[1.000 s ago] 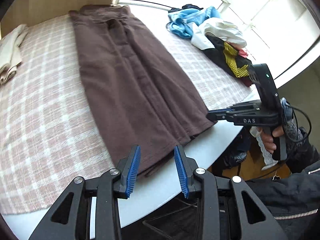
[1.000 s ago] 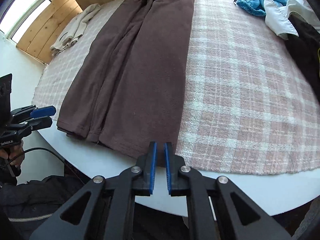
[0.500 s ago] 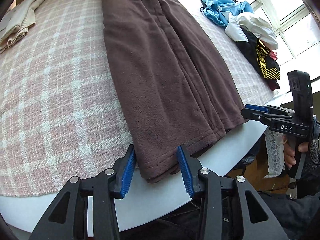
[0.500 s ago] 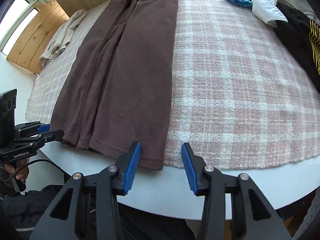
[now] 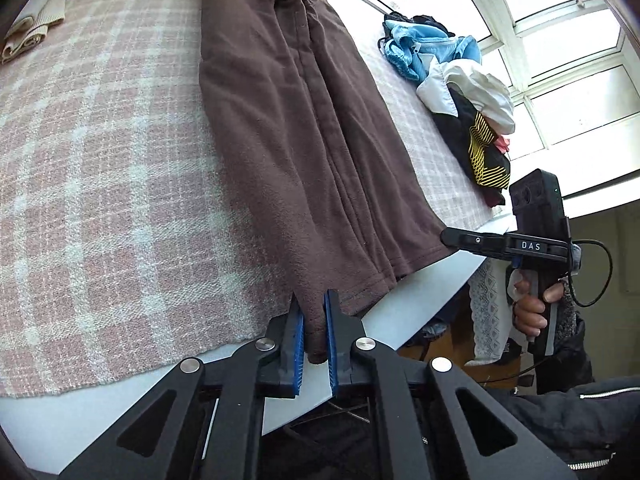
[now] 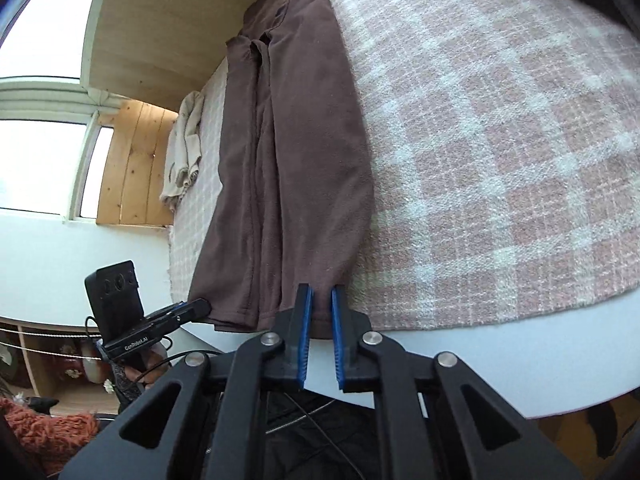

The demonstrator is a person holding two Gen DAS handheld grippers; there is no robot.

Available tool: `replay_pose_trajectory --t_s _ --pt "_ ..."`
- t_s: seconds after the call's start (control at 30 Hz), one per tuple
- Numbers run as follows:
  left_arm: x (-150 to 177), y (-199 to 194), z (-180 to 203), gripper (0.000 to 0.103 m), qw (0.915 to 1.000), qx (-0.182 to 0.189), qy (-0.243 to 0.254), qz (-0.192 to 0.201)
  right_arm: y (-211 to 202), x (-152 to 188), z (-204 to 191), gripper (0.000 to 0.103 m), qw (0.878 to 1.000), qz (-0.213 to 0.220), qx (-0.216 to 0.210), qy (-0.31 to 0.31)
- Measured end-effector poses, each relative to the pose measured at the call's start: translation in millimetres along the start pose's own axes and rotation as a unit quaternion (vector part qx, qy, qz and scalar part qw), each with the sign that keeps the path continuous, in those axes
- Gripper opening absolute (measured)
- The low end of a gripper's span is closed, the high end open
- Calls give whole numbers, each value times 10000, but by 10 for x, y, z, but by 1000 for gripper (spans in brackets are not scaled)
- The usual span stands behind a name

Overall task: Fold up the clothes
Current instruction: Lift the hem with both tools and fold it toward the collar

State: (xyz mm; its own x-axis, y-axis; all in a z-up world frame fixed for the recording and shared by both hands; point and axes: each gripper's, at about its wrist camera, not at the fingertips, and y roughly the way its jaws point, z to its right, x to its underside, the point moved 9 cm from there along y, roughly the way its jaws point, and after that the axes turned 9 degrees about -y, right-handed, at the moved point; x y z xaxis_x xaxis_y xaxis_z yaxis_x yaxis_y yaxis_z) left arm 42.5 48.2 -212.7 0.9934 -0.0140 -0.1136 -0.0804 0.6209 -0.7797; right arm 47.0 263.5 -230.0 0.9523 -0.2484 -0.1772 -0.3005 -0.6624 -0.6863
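The brown trousers (image 5: 288,128) lie flat and folded lengthwise on a pink checked blanket (image 5: 100,184) that covers a white table (image 5: 48,420), waistband far, hems at the near edge. The left gripper (image 5: 314,332) has just closed and pinches one hem corner between its blue pads; the right gripper (image 6: 320,320) has likewise just closed on the opposite hem corner.

Only the left wrist view shows the pile of clothes (image 5: 460,100) in blue, white and black near the window. Only the right wrist view shows the wooden wall panel (image 6: 132,168). Both show a cream cloth (image 6: 186,148) at the blanket's far side.

The waistband runs out of frame in the left view, and the person's hand (image 5: 532,304) is partly covered by the handle.
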Motion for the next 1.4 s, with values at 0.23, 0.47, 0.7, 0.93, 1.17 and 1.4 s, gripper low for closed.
replay_pose_trajectory --t_s 0.23,0.47,0.7,0.93,1.17,1.4 --pt "-523 -504 301 8 9978 565 78 336 -242 -649 -433 8 9963 545 -645 145" --pt "-1443 -732 356 8 9937 740 141 829 -151 -1656 -567 7 9923 881 -849 177" --pt "-2355 -292 -46 8 9952 470 -225 826 435 -2500 -105 6 9947 637 -512 630" --pt "-2705 296 -550 9 9952 404 -886 99 688 -2838 165 29 9973 221 -202 665" --pt "-2667 -69 -391 15 9974 357 -547 297 293 -2763 -309 34 9944 616 127 -849" --pt "-2664 -323 -292 61 9971 85 -126 746 666 -2142 -771 32 9626 10 768 -2597"
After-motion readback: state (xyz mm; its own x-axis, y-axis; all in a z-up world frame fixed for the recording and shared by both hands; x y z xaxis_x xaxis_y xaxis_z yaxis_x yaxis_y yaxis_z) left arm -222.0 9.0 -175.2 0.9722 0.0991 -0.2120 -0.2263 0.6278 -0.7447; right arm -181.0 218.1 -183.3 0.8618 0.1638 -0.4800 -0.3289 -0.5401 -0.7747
